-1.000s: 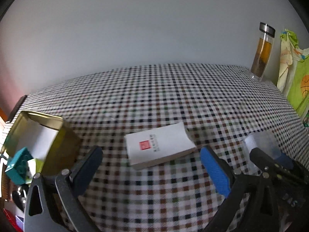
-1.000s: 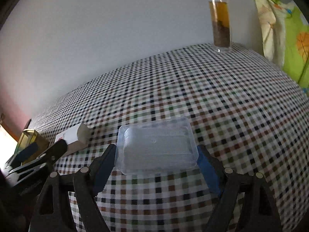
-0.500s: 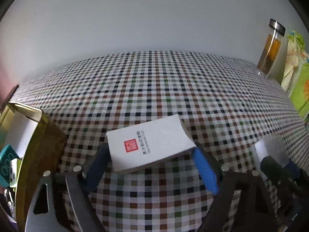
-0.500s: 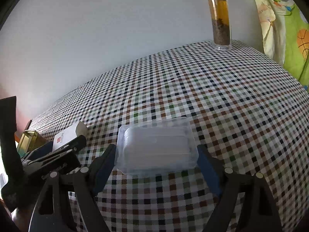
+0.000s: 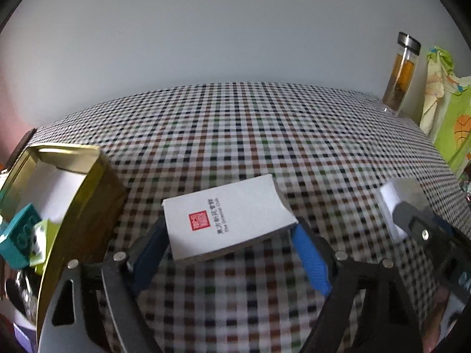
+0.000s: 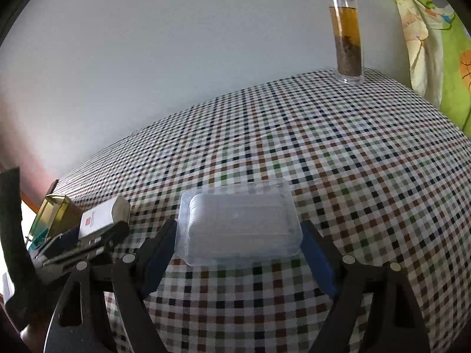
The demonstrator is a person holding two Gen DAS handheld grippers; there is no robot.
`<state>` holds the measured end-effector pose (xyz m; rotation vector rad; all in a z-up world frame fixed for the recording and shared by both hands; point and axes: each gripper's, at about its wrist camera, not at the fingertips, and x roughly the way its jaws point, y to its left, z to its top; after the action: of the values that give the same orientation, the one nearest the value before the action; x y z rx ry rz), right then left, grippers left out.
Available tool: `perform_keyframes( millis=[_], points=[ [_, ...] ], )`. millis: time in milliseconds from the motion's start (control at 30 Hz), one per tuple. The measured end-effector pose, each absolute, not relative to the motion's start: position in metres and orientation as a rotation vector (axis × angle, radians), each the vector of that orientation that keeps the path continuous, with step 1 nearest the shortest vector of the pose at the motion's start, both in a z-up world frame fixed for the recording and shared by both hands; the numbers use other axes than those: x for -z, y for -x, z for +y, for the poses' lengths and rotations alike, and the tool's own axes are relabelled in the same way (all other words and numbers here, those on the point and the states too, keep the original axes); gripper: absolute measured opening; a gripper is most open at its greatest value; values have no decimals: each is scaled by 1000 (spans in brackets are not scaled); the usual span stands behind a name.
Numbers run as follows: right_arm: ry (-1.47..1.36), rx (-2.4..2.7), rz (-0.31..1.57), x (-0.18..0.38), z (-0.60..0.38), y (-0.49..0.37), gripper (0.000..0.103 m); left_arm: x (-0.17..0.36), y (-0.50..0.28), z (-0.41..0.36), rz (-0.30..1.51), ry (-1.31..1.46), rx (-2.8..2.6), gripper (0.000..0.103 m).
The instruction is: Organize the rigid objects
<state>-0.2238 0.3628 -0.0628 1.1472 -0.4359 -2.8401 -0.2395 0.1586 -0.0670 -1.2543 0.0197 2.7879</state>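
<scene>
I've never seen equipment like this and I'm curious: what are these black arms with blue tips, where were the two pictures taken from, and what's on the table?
There is no robot here. A person holds tongs in each hand, and each pair carries a wide-angle camera looking along its two blue-padded fingers. One picture comes from the left tongs, the other from the right tongs. The left tongs have just been closing and pinch a small white box. The right tongs pinch a clear plastic tub. On the checked tablecloth stand an open gold tin with toy blocks and a tea bottle.
</scene>
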Motion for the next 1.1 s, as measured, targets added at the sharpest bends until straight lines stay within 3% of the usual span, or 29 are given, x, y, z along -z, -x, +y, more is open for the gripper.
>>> perform_keyframes(
  millis=[367,1100],
  points=[
    [-1013,2868,-365,51,349,209,84,50,186,138,5,1078,-2864,84],
    [-832,2898,-322,40,339,175,84,40,161,141,2,847,-2987,84]
  ],
)
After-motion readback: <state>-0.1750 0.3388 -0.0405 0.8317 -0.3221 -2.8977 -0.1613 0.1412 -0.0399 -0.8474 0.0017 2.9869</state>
